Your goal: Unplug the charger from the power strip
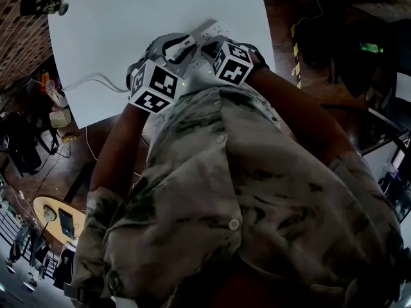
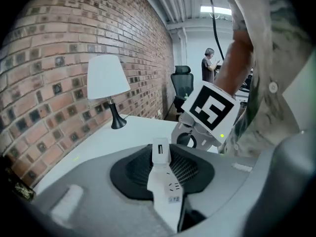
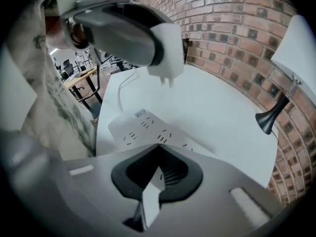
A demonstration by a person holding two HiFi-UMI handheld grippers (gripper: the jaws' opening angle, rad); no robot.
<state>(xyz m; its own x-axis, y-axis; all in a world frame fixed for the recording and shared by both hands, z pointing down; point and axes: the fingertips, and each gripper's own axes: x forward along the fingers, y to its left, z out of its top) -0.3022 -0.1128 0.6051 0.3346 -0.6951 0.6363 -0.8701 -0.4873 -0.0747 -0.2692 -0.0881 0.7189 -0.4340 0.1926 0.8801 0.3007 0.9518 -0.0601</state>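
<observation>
My left gripper (image 2: 165, 181) is shut on the white charger (image 2: 163, 174), whose USB port faces up. In the right gripper view the charger (image 3: 167, 51) hangs in the air above the white power strip (image 3: 143, 127), its prongs bare and clear of the sockets. My right gripper (image 3: 155, 181) is shut on the near end of the power strip, which lies flat on the white table (image 3: 222, 107). In the head view both marker cubes sit close together over the power strip (image 1: 210, 29); the jaws are hidden there.
A lamp with a white shade (image 2: 106, 80) stands at the table's far edge by the brick wall (image 2: 59, 48). A white cable (image 1: 90, 82) runs off the table's left side. An office chair (image 2: 181, 85) and a person (image 2: 208, 65) are farther back.
</observation>
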